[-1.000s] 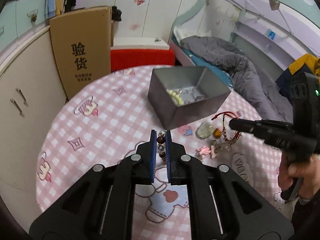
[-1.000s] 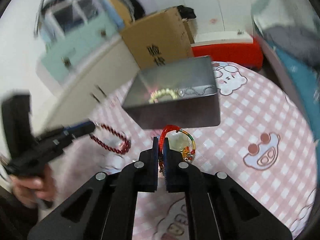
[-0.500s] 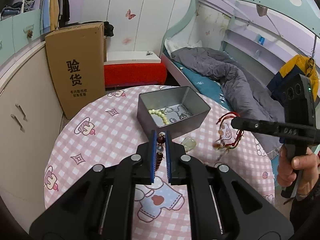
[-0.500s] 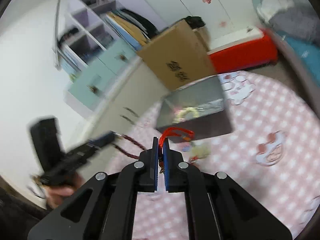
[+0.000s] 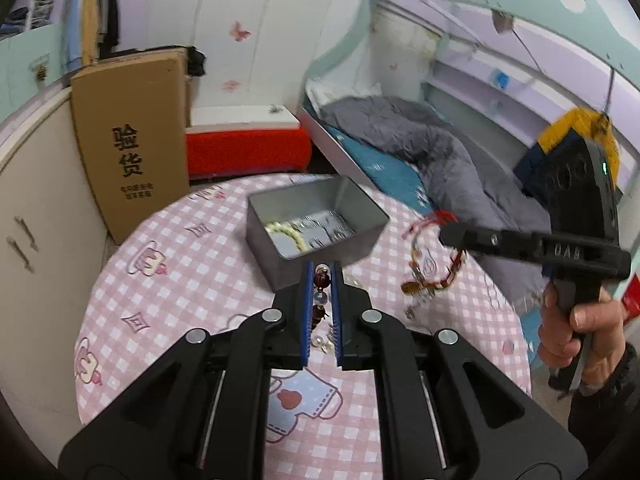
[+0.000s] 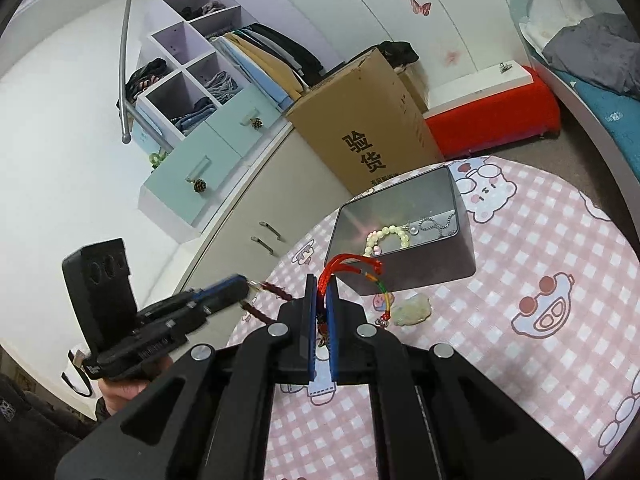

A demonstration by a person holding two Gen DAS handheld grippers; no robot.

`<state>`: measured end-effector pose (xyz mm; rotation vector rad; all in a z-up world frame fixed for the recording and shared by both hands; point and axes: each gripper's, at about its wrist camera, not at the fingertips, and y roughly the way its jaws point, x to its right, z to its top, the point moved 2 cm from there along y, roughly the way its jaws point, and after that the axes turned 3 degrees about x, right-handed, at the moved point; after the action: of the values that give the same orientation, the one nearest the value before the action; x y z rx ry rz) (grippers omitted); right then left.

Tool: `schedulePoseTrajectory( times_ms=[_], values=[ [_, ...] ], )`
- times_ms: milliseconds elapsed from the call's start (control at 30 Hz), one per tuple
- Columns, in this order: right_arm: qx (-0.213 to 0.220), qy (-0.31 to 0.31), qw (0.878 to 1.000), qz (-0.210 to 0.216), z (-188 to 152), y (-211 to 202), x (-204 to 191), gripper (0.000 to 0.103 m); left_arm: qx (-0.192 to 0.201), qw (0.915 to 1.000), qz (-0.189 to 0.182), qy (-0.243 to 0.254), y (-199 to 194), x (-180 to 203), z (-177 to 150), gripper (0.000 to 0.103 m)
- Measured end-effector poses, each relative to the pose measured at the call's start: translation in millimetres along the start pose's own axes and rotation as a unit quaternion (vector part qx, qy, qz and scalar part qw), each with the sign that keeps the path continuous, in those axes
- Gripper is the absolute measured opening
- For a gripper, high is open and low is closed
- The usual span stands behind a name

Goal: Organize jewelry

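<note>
We see a round table (image 5: 168,280) under a pink checked cloth with cartoon prints, and we take the grey metal tin (image 5: 344,244) standing open on it as our landmark. Behind the tin, off the table, a tall brown cardboard box (image 6: 372,128) leans against a cream cabinet, with a red bench (image 6: 496,116) beside the box. A bed with a grey quilt (image 5: 432,152) lies beyond the tin, on the side of our right hand.

Inside the tin lie a pale bead bracelet (image 6: 386,238) and a thin silver chain (image 6: 436,224). On the cloth just in front of the tin rests a pale green stone pendant (image 6: 412,310).

Our left gripper (image 5: 322,276) hovers above the table, in front of the tin, its blue-padded jaws clenched on a dark red bead bracelet (image 5: 322,280); the beads hang down between the pads, clear of the cloth. Our right gripper (image 6: 322,288) is near the tin too, its jaws pinched tight on a red cord bracelet (image 6: 348,264). The cord loops up above the tips and a multicoloured tail with small charms dangles toward the pendant. In the left camera this bracelet looks blurred. Each hand (image 5: 580,328) wraps a black handle.
</note>
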<state>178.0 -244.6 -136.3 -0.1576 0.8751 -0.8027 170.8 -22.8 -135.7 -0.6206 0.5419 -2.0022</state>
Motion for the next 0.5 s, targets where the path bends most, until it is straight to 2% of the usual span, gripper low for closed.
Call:
schedulePoseTrajectory(
  times_ms=[33,100,133,167,233,333,500],
  values=[
    [0.000,-0.001,1.000,0.000,0,1,-1,0.003,-0.005,0.9999,0.010,0.012,4,3,-2,0.011],
    [0.000,0.000,1.000,0.001,1,2,-2,0.003,-0.001,0.9992,0.028,0.029,9,9,-7,0.042],
    [0.000,0.001,1.000,0.001,2,2,-2,0.003,0.008,0.9990,0.031,0.030,8,11,-8,0.086],
    [0.001,0.002,1.000,0.002,2,2,-2,0.003,0.020,0.9990,0.030,0.025,6,11,-9,0.093],
    [0.003,0.003,1.000,0.006,4,2,-4,0.003,0.024,0.9995,0.010,0.019,6,14,-14,0.093],
    [0.007,0.000,1.000,0.013,8,0,-10,0.003,0.020,0.9991,0.005,0.036,16,23,-24,0.093],
    [0.011,-0.010,1.000,0.024,14,-3,-22,0.003,0.014,0.9971,-0.052,0.053,37,45,-39,0.093]
  ],
)
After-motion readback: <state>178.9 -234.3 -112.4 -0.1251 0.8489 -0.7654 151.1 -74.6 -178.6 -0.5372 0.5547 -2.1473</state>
